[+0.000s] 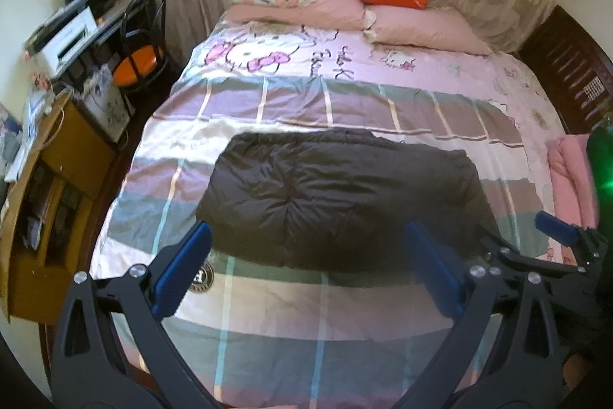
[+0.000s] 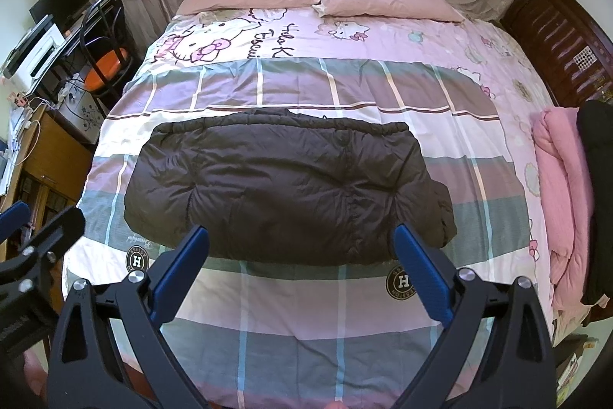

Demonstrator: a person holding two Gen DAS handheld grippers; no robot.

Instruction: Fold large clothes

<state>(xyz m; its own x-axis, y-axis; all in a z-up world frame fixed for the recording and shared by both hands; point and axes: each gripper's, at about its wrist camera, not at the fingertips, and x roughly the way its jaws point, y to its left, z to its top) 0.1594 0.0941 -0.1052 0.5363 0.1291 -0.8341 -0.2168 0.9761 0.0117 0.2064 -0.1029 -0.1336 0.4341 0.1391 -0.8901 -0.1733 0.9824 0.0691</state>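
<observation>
A bed (image 2: 509, 91) fills both views, its plaid quilt (image 2: 299, 324) spread flat. On the quilt's middle lies a dark puffer jacket (image 2: 283, 186) — folded into a broad, low bundle (one sleeve bulges at its right end). The left gripper (image 1: 306, 267) and right gripper (image 2: 302, 267) hang above its near edge — both spread wide, holding nothing.

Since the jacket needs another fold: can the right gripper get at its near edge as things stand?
Probably yes. The right gripper hangs open just short of the dark puffer jacket, with only bare quilt between them.
</observation>
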